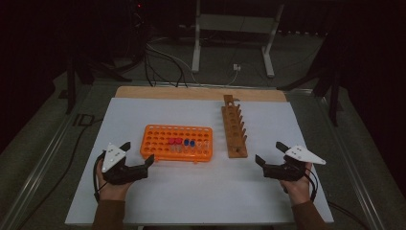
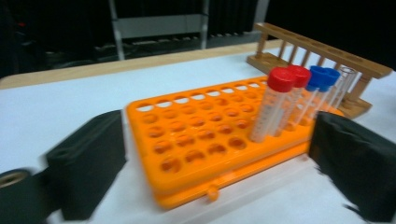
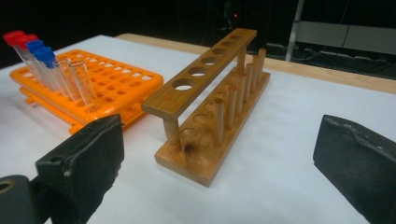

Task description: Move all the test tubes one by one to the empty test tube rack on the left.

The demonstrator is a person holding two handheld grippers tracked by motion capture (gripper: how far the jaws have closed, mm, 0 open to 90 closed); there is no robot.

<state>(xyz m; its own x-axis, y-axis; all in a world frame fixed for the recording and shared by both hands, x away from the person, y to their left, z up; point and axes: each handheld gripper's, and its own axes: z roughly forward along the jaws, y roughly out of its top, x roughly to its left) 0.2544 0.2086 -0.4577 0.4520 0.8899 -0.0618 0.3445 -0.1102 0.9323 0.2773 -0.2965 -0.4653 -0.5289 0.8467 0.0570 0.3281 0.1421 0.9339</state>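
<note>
An orange tube rack [image 1: 163, 139] lies left of centre on the white mat. It holds two red-capped tubes [image 1: 174, 142], two blue-capped tubes [image 1: 189, 143] and clear uncapped tubes [image 1: 204, 144] near its right end. To its right stands an empty wooden tube rack [image 1: 233, 128], running away from me. My left gripper [image 1: 140, 151] is open just left of the orange rack's near corner. In the left gripper view its jaws flank the orange rack [image 2: 196, 140] and the red-capped tubes [image 2: 280, 100]. My right gripper [image 1: 268, 151] is open, close to the wooden rack's [image 3: 210, 102] near end.
The white mat [image 1: 201, 191] covers a wooden table whose far edge [image 1: 201, 92] shows bare. Beyond it are cables on the floor [image 1: 163, 67] and a white metal stand [image 1: 234, 33]. Dark surroundings close in on both sides.
</note>
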